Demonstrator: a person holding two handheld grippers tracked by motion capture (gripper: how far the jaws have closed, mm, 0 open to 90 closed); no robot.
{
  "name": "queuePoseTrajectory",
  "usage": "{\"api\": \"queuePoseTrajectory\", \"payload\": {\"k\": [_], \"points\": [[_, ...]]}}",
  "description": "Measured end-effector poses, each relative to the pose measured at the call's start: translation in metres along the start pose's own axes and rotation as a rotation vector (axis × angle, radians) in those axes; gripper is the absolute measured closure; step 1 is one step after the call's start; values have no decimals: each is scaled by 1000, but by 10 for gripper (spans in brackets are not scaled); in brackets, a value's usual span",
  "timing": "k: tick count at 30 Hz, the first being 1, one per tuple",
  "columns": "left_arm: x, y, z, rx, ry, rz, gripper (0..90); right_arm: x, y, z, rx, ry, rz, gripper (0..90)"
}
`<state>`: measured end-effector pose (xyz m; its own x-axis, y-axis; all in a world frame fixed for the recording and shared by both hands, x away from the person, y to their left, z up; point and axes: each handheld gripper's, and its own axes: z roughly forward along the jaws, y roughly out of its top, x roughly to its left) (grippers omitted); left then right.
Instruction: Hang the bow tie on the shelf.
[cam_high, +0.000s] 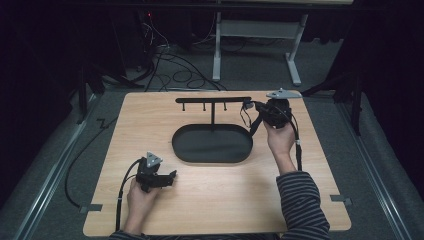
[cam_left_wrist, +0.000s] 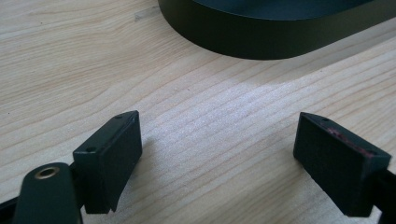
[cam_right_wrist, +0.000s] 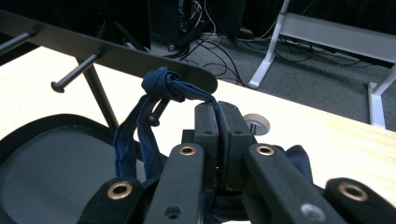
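Observation:
A black rack with a horizontal bar (cam_high: 212, 100) and several pegs stands on an oval black tray (cam_high: 212, 145) in the middle of the table. My right gripper (cam_high: 249, 106) is at the bar's right end, shut on a dark blue knotted cloth loop (cam_right_wrist: 163, 84). The loop hangs by the rightmost peg (cam_right_wrist: 156, 112), whose tip pokes between its two strands. In its own view the right gripper (cam_right_wrist: 218, 108) has jaws pressed together on the cloth. My left gripper (cam_high: 172, 176) rests low over the wood near the front left. It is open (cam_left_wrist: 219, 154) and empty, facing the tray's rim (cam_left_wrist: 261, 42).
The wooden table (cam_high: 210, 200) has bare wood around the tray. A round cable grommet (cam_right_wrist: 256, 122) sits in the tabletop beyond the right gripper. Cables (cam_high: 170, 65) and a white desk frame (cam_high: 295, 60) lie on the floor behind the table.

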<state>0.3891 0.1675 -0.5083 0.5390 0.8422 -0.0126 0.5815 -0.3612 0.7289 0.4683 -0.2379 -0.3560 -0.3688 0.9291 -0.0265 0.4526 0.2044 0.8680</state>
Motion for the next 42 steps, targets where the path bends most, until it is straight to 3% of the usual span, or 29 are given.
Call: {"api": "queuePoseTrajectory", "payload": {"k": [11,17,28,38,42], "points": [[0,0,0,-1,0,0,157,2,-1,6,-7,-4,10,880],[0,0,0,-1,-1,0,157,5,-4,13,18,2,12,887],[0,0,0,-1,-1,-1,157,-7,-14,15,42,-2,54,880],[0,0,0,-1,-1,0,157,-11,-23,15,57,30,75,805],[0,0,0,-1,-1,0,157,-12,-24,13,64,48,77,724]]}}
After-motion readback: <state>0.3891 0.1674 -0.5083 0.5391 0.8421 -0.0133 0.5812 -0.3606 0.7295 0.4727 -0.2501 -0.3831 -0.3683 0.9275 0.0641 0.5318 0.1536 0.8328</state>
